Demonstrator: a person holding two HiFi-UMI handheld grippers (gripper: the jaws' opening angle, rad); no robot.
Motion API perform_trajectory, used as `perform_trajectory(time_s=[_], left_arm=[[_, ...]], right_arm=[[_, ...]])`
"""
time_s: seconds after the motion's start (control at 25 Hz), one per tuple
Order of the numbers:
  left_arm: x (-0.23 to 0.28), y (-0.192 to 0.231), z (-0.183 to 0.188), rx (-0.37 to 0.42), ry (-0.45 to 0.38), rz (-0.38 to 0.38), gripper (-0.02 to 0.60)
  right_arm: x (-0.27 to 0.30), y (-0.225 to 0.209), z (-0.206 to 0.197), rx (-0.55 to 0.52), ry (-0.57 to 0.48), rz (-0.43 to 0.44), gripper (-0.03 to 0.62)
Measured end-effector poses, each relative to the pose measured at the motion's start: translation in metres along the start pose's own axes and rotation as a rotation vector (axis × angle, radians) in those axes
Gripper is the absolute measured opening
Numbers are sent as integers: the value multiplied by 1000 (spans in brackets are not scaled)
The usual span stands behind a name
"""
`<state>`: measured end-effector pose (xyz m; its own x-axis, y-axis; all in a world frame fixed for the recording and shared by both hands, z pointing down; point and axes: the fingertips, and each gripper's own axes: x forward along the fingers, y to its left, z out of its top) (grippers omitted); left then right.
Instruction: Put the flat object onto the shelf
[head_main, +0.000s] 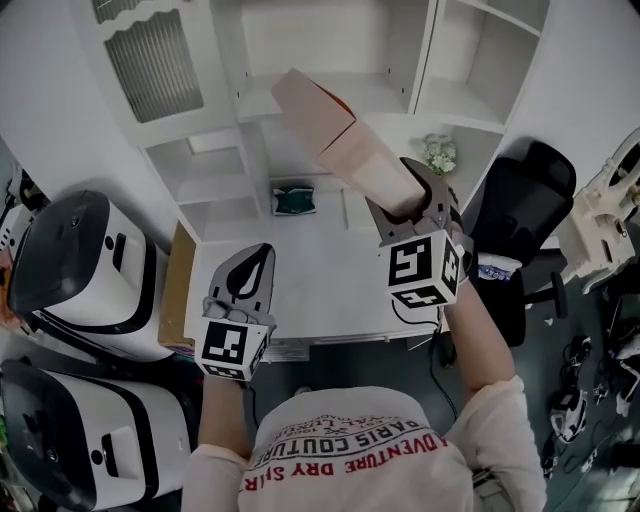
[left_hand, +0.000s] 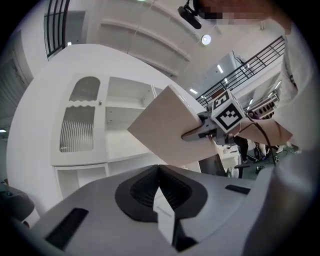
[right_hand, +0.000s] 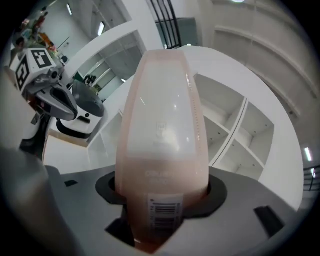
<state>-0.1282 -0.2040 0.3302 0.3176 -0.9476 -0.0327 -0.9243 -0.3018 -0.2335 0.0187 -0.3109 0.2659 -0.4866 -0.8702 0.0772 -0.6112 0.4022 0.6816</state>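
Left gripper (head_main: 262, 252) shut, nothing in it, near the front of the smooth white desk (head_main: 320, 285). Right gripper (head_main: 412, 205) clamped on one end of the flat pink box (head_main: 325, 125): smooth card, a barcode sticker, faint words too blurry to read. Box up in the air, tilted, in front of the white shelf (head_main: 385, 95).

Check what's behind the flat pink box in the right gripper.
The white shelf unit, open compartments facing it. The flat pink box, clamped by the right gripper, covers part of the middle shelf board; anything there is hidden.
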Motion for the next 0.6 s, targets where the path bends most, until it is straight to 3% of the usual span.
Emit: perform_trajectory(time_s=[0.6], left_arm=[[1, 28, -17, -9, 11, 8, 14]], right_arm=[[77, -7, 50, -593, 236, 8, 291]])
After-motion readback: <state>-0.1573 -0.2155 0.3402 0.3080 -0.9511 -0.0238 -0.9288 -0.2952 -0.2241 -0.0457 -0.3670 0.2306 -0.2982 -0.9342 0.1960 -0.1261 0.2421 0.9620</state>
